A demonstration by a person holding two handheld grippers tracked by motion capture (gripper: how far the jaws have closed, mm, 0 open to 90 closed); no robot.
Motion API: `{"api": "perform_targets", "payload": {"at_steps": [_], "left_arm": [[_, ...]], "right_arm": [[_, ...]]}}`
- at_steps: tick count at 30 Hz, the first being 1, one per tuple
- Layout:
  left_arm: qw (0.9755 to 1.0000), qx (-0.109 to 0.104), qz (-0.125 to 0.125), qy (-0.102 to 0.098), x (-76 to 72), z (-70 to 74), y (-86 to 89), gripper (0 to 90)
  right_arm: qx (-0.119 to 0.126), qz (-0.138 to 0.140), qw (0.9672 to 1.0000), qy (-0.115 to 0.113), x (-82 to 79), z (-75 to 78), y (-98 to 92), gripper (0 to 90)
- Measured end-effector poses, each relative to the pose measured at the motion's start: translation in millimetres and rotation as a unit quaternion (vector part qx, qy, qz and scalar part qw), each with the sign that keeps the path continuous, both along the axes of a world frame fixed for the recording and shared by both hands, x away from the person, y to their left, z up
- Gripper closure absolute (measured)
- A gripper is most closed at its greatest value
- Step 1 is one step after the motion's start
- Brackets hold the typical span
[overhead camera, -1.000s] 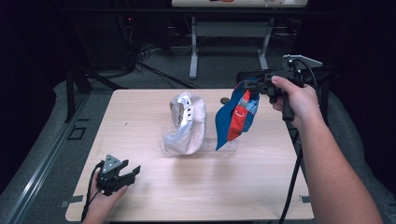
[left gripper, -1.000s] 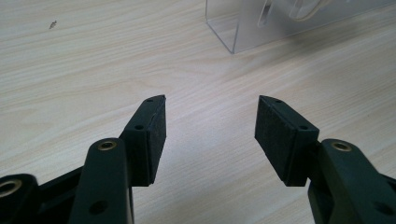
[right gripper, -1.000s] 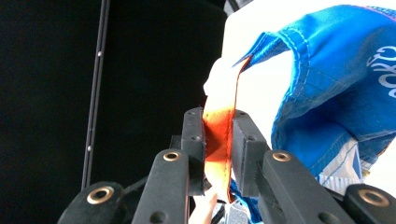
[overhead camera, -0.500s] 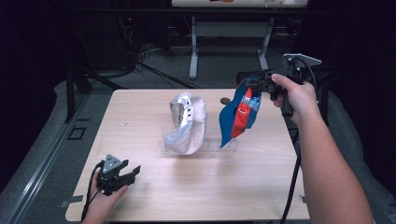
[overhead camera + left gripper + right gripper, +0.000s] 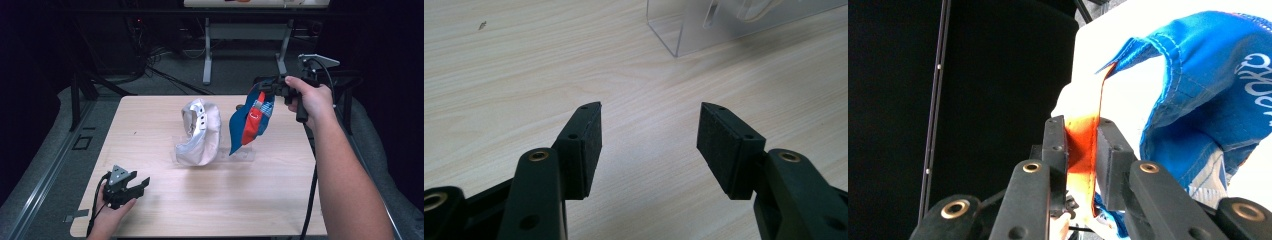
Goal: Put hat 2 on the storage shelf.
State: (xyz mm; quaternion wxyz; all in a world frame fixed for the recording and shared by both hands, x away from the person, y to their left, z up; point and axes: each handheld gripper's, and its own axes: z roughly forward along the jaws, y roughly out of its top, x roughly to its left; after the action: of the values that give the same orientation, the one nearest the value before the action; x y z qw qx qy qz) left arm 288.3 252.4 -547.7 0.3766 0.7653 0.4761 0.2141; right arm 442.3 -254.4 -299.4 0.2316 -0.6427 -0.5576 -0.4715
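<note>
While gripping the blue cap point(image 5: 251, 121) by its orange brim point(image 5: 1083, 150), holding it up above the right half of the table point(image 5: 250, 200) — right gripper point(image 5: 270, 89) raised at the far right, jaws pinching the brim edge between both pads. Hanging down from that grip, the cap dangling with its lower tip just above a clear stand point(image 5: 240, 155), close beside a silver cap point(image 5: 199, 132) sitting on the stand near the table's middle. Showing, in the right gripper view, the orange strip clamped upright between the pads and blue cloth point(image 5: 1208, 100) billowing off to the right.

Resting at the near left corner of the table — left gripper point(image 5: 135, 186), jaws standing apart and gripping nothing. Looking along the bare wood point(image 5: 524, 75) in the left gripper view, with a corner of the clear stand point(image 5: 684, 30) ahead, well apart from the pads point(image 5: 589, 145).
</note>
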Motion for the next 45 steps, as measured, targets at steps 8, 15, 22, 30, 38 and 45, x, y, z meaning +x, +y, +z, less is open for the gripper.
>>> {"api": "perform_targets", "payload": {"at_steps": [8, 15, 22, 30, 38, 45], "left_arm": [[1.0, -0.002, 0.002, 0.0, 0.0, -0.1, 0.0, 43.9], [1.0, -0.002, 0.003, -0.001, 0.1, 0.4, 1.2, 43.9], [1.0, -0.002, 0.003, -0.001, 0.1, 0.6, 2.0, 43.9], [1.0, -0.002, 0.004, -0.002, 0.3, 0.6, 1.9, 43.9], [1.0, -0.002, 0.006, -0.002, 0.1, 1.0, 2.5, 43.9], [1.0, -0.003, 0.006, -0.002, -0.3, 0.8, 2.0, 43.9]], "right_arm": [[-0.004, -0.008, 0.9999, 0.006, 2.6, -3.8, -6.5, 77.4], [-0.004, 0.001, 1.0, 0.006, 3.8, -4.8, -0.8, 77.4], [-0.018, 0.006, 0.9998, 0.011, 4.4, -6.7, 5.0, 77.4], [-0.03, 0.012, 0.9994, 0.01, 5.6, -10.5, 13.6, 77.4], [-0.028, 0.006, 0.9994, 0.022, 7.4, -27.7, 19.5, 77.3], [-0.044, 0.011, 0.9986, 0.028, 8.0, -39.8, 23.3, 77.2]]}}
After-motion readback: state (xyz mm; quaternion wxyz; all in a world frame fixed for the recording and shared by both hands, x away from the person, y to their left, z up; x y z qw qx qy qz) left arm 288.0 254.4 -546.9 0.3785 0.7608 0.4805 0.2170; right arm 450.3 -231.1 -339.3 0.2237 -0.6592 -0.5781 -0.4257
